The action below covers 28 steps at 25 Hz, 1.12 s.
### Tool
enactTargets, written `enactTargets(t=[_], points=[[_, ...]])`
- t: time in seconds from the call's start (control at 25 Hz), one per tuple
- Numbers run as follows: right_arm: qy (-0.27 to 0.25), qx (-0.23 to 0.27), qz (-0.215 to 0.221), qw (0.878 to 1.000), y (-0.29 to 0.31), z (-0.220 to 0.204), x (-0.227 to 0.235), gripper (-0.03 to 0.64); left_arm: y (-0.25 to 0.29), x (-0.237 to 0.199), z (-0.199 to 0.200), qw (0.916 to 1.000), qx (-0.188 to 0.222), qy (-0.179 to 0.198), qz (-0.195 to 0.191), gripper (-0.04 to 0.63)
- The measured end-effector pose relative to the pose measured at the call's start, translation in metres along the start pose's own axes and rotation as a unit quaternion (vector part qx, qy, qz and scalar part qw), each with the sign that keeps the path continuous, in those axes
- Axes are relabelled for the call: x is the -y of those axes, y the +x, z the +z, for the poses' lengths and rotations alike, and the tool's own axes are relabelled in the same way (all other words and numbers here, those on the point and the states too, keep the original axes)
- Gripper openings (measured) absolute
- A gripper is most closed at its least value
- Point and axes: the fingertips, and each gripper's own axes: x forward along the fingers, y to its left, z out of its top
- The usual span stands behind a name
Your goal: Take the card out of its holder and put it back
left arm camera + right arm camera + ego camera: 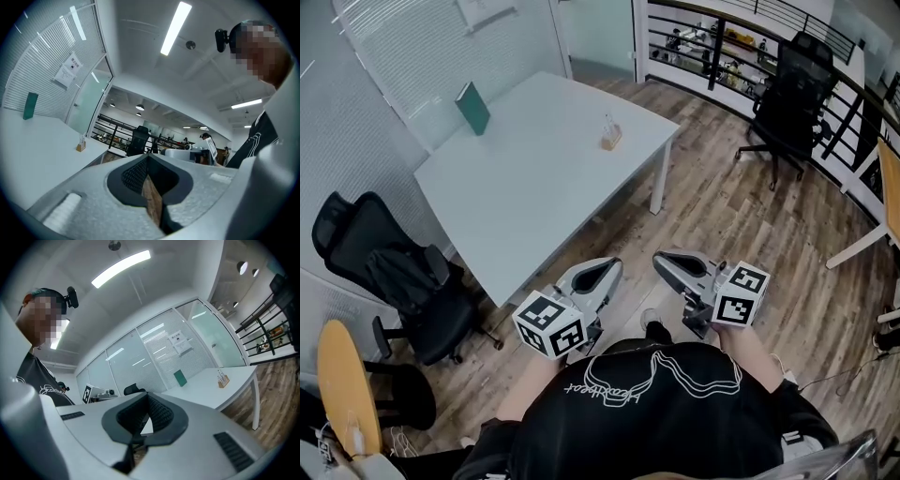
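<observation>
A small wooden card holder (pixel 610 139) with a pale card upright in it stands near the far right edge of the white table (pixel 534 187). It shows small in the left gripper view (pixel 81 145) and in the right gripper view (pixel 223 379). My left gripper (pixel 605 268) and right gripper (pixel 668 262) hang side by side close to the person's body, off the table's near corner and far from the holder. Both are shut with nothing between their jaws (pixel 147 157) (pixel 147 397).
A green upright board (pixel 473 108) stands at the table's far left. A black office chair (pixel 403 281) sits at the table's left, another (pixel 792 103) at the back right by a railing. A wooden floor lies beneath me. A round wooden tabletop (pixel 342 389) is at lower left.
</observation>
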Motion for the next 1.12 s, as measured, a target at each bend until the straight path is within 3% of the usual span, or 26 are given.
enactTargets(t=[0.44, 0.64, 0.84, 1.12], points=[[0.016, -0.008, 0.028, 0.999, 0.026, 0.061, 0.137, 0.006, 0.125, -0.080, 0.030, 0.9995, -0.007, -0.004, 0.031, 0.013], [0.029, 0.010, 0.017, 0.999, 0.034, 0.090, 0.199, 0.006, 0.176, -0.116, 0.044, 0.9988, -0.008, -0.018, 0.046, 0.012], [0.020, 0.004, 0.027, 0.999, 0.039, 0.108, 0.228, 0.006, 0.202, -0.134, 0.056, 0.9985, 0.011, -0.024, 0.048, 0.012], [0.032, -0.012, 0.024, 0.999, 0.059, 0.106, 0.257, 0.006, 0.215, -0.168, 0.055, 0.9979, 0.006, -0.030, 0.058, 0.014]])
